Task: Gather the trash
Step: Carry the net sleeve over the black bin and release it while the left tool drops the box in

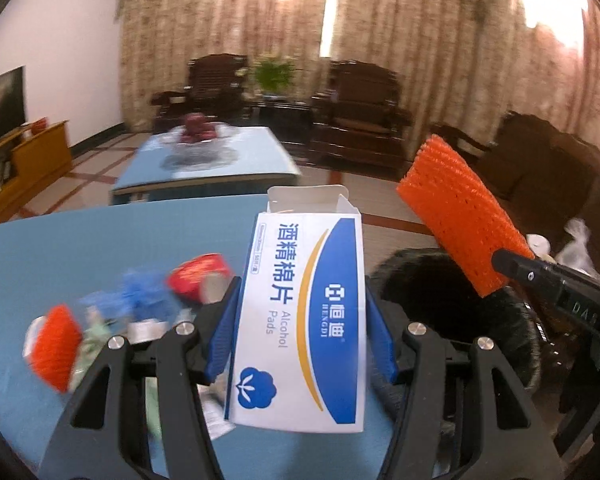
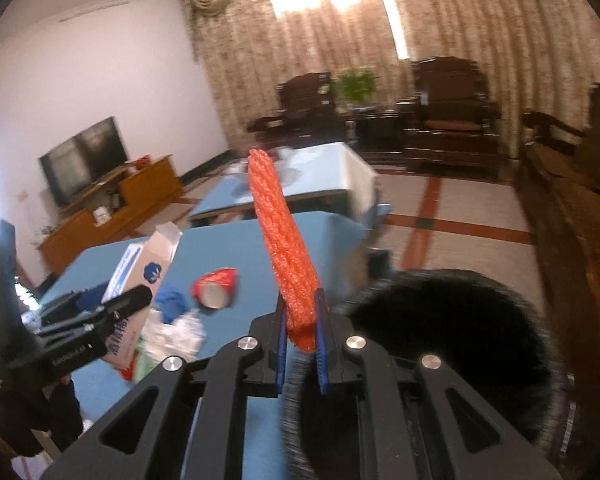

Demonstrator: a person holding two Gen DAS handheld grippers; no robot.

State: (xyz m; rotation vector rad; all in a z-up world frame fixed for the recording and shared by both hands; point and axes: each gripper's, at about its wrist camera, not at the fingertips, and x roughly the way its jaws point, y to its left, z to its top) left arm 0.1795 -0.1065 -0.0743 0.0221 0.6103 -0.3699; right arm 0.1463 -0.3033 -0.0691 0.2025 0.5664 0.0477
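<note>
While hidden rightward, box label shows.

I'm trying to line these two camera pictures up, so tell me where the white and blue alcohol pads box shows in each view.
Left wrist view: the alcohol pads box fills the lower centre, clamped between the left claw's blue pads, open flap pointing away.
Right wrist view: the same box sits at the left, tilted, partly behind the left claw.
Shared landmark: the crushed red can on the blue table.
</note>
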